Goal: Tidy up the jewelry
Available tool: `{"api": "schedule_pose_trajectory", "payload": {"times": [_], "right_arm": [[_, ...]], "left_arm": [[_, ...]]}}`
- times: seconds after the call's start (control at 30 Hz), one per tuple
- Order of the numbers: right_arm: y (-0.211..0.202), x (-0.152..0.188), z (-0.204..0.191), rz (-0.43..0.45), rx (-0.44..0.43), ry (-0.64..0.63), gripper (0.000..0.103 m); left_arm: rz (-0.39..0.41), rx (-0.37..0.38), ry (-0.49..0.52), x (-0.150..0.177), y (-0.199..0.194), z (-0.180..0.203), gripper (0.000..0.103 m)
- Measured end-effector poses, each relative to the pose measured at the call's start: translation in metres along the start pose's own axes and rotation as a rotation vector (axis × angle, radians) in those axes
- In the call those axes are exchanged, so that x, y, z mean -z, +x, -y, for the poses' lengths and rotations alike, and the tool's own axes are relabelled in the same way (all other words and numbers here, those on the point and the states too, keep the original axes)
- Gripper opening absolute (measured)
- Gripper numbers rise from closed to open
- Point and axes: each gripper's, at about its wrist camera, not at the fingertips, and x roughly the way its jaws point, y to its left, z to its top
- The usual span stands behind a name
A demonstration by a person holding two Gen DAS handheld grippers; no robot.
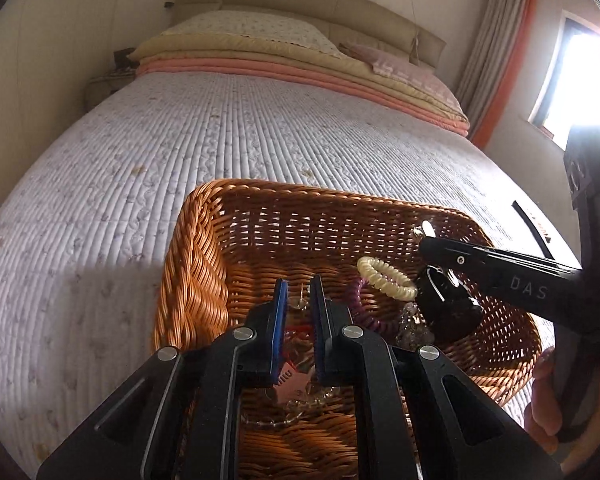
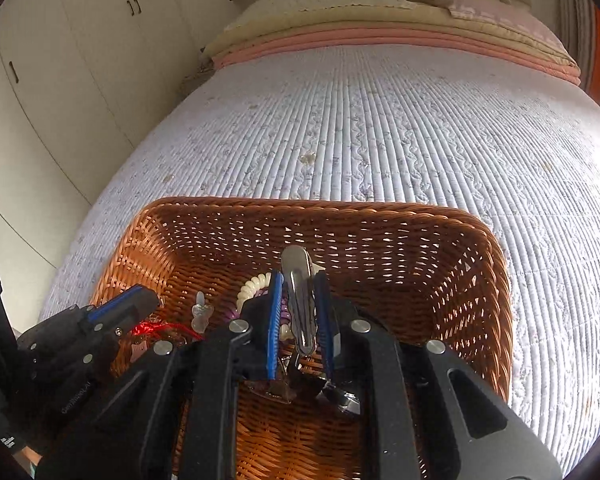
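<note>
My right tongs [image 2: 298,312] clamp a silver hair clip [image 2: 299,280] above the wicker basket [image 1: 204,248] on the bed [image 1: 140,152]. My left tongs [image 1: 299,300] stand slightly apart, empty. The basket holds a cream coil tie [image 1: 386,278], a purple coil tie [image 1: 364,308] and a chain [image 1: 284,420].

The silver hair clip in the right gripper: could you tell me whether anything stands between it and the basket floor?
The silver hair clip is pinched in the right gripper inside the wicker basket. The cream coil hair tie and purple coil lie just left, and a dark object hangs beneath.
</note>
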Motion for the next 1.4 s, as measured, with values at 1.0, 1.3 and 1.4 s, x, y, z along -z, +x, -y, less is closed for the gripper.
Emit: {"api": "schedule_pose_trajectory", "payload": {"times": [1.0, 1.3, 1.4], "right_arm": [[-0.192, 0.209, -0.033, 0.667, 0.069, -0.139, 0.095], [-0.176, 0.226, -0.022, 0.706, 0.177, -0.11, 0.095], [-0.17, 0.228, -0.022, 0.696, 0.189, -0.115, 0.095]], "left_arm": [[0.508, -0.371, 0.153, 0.135, -0.185, 0.071, 0.087], [0.542, -0.425, 0.076, 0.157, -0.171, 0.06, 0.087], [0.53, -0.405, 0.04, 0.156, -0.172, 0.051, 0.092]]}}
